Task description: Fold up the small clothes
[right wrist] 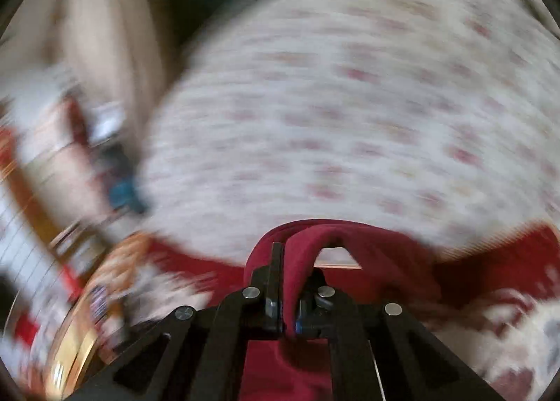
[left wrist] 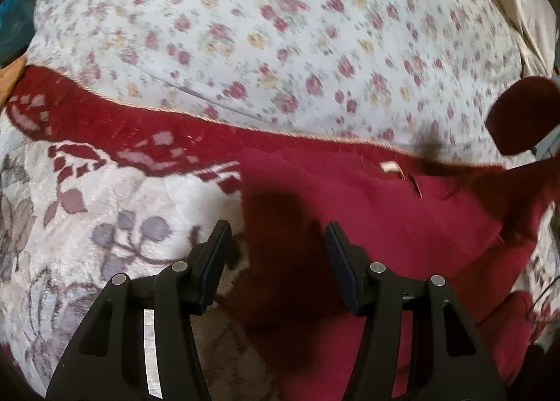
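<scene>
Red garment point(left wrist: 367, 226) lay spread on the bed's blanket point(left wrist: 87, 226), under my left gripper point(left wrist: 278, 250), whose jaws stood spread and empty. At three o'clock my right gripper point(right wrist: 290, 282) pinched a lifted fold of it. Blur there suggested a fast swing; I judged the cloth could slip out or drag the rest askew.

Dark red garment point(left wrist: 367, 226) spread flat on floral blanket, one edge point(right wrist: 301, 250) lifted, bunched.
</scene>
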Demonstrator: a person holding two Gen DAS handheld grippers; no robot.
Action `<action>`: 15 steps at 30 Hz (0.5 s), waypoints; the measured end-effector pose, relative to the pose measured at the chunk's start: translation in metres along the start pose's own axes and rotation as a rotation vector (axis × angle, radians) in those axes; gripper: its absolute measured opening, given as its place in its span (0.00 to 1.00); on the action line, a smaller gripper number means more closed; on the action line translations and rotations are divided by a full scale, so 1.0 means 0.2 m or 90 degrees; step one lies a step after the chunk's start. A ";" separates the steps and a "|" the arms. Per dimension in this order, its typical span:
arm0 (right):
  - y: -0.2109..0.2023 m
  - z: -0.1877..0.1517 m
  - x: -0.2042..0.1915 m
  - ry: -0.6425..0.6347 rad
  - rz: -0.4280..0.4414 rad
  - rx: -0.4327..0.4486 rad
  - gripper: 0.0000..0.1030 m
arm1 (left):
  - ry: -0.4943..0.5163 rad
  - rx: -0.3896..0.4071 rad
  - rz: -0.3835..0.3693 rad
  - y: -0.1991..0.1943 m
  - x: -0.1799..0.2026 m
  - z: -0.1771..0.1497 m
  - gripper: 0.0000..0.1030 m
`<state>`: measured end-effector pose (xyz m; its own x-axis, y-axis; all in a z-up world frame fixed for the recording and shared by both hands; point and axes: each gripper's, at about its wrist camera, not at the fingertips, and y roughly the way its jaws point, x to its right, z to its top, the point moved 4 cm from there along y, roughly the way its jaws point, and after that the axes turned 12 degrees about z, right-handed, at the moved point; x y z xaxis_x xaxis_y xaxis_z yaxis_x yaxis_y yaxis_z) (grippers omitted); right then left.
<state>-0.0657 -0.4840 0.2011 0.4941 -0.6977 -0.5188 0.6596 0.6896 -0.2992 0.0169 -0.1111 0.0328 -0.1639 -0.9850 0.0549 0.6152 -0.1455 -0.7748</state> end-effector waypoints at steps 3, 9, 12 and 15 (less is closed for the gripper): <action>0.14 -0.08 -0.27 -0.085 0.090 -0.061 0.03 | -0.058 0.013 -0.013 -0.04 -0.10 0.03 0.54; 0.59 -0.42 -0.04 -0.074 -0.156 -0.272 0.54 | -0.171 0.021 -0.036 -0.07 -0.31 0.07 0.54; 0.57 -0.48 0.11 -0.001 -0.207 -0.267 0.58 | -0.194 0.009 -0.051 -0.06 -0.35 0.08 0.54; 0.48 -0.47 0.12 0.041 -0.221 -0.230 0.58 | -0.184 0.008 -0.055 -0.05 -0.32 0.08 0.54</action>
<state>-0.0435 -0.4161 0.0832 0.2375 -0.8921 -0.3844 0.5352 0.4504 -0.7146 0.0336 -0.0483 0.0478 0.0095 -0.9543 0.2986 0.6185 -0.2290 -0.7517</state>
